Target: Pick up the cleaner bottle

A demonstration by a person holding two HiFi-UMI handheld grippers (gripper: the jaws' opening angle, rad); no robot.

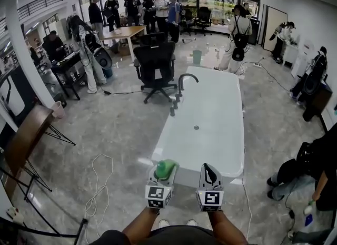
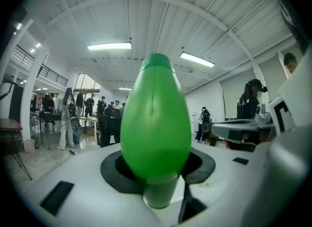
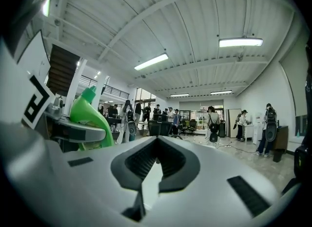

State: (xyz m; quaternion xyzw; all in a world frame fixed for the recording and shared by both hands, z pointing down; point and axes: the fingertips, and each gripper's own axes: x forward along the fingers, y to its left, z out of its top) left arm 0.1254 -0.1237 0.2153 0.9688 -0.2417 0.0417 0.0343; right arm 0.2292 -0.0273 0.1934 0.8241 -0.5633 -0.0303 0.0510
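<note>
The green cleaner bottle [image 1: 166, 169] is held off the floor, in front of the near end of the white bathtub [image 1: 210, 117]. My left gripper [image 1: 167, 174] is shut on it. In the left gripper view the bottle [image 2: 156, 118] fills the middle, wedged between the jaws and standing upright with its cap at the top. My right gripper [image 1: 210, 171] hangs just to the right of it at about the same height, with its jaws together and nothing between them. From the right gripper view [image 3: 156, 140] the bottle [image 3: 90, 116] shows at the left, clamped in the other gripper.
A black faucet [image 1: 181, 83] stands at the tub's left rim. A black office chair [image 1: 155, 62] sits beyond the tub. A loose cable [image 1: 97, 180] lies on the floor to my left. A person [image 1: 316, 175] crouches at the right. Several people stand at the back.
</note>
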